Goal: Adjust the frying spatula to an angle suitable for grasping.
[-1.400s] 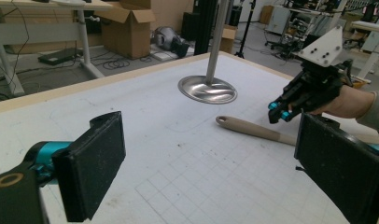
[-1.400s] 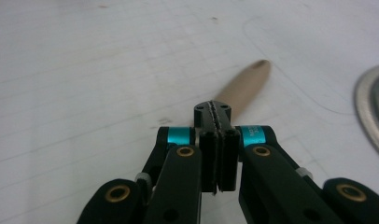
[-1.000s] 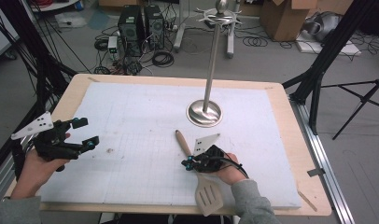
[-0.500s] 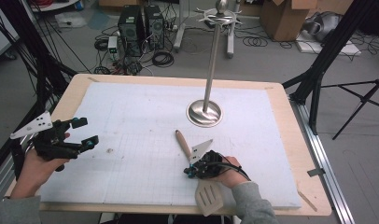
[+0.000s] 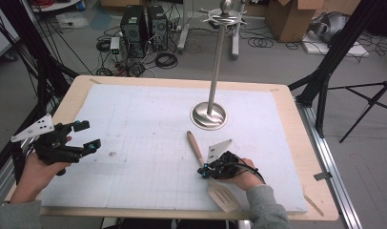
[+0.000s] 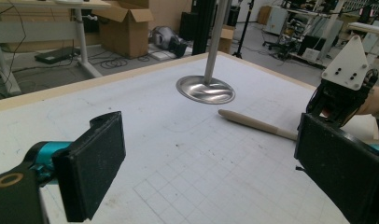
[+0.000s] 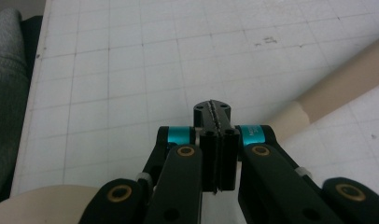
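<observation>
I have the wooden-edged table (image 5: 301, 143) under the high view, its top covered by a white gridded mat (image 5: 148, 133). Toward the far middle of the mat stands a metal stand (image 5: 209, 116), a round shiny base with a thin upright pole rising from it; in the left gripper view that base lies beyond the spatula's handle. The wooden spatula (image 5: 195, 148) lies flat on the near right part of the mat, handle end pointing toward the stand's base and near it without touching, slotted blade toward the near edge by the person's grey sleeve (image 5: 265, 210). My right gripper (image 5: 203, 171) sits low across the spatula, at the neck between handle and blade. In the right gripper view its jaws are clenched together, pads meeting face to face, with the handle passing just beside and beneath them; I see nothing clamped between the pads, though I cannot tell whether the tips touch the wood. My left gripper (image 5: 86, 136) is held over the left edge of the mat, well apart from the spatula, with its jaws spread wide and nothing between them.
</observation>
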`<act>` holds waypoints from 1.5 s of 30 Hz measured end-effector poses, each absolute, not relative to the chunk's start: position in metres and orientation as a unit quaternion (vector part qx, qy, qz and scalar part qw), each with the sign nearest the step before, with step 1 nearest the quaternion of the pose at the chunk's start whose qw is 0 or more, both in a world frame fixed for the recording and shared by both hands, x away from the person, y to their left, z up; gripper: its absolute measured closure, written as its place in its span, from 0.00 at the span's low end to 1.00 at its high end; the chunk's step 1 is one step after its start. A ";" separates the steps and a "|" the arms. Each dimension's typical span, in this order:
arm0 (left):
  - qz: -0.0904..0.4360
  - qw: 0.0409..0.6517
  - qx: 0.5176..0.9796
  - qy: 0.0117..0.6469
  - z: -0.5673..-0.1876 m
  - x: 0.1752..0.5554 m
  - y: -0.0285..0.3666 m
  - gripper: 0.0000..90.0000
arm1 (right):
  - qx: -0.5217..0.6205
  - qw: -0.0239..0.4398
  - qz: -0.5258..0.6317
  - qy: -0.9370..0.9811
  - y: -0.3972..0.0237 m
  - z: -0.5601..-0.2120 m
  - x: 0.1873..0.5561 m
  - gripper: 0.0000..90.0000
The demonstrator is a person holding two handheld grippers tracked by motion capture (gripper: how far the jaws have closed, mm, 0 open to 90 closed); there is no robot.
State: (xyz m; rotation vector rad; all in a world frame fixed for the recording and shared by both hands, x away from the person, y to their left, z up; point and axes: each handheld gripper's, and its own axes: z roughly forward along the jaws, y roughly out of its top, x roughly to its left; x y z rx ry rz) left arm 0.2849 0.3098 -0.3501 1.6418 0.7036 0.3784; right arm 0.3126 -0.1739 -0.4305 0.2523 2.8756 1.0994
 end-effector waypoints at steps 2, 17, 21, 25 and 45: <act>0.165 0.613 0.710 0.305 -0.350 0.285 0.311 0.10 | 0.081 0.027 0.355 0.931 -0.178 -0.430 0.313 1.00; 0.164 0.616 0.707 0.306 -0.348 0.284 0.313 0.10 | 0.091 0.033 0.353 0.930 -0.193 -0.432 0.319 1.00; 0.164 0.616 0.707 0.307 -0.349 0.284 0.313 0.10 | 0.118 0.042 0.398 0.909 -0.193 -0.422 0.324 1.00; 0.162 0.613 0.709 0.309 -0.351 0.285 0.312 0.10 | 0.141 0.076 0.421 0.893 -0.188 -0.414 0.331 1.00; 0.166 0.605 0.711 0.319 -0.354 0.279 0.317 0.10 | 0.231 0.126 0.376 0.888 -0.197 -0.433 0.363 1.00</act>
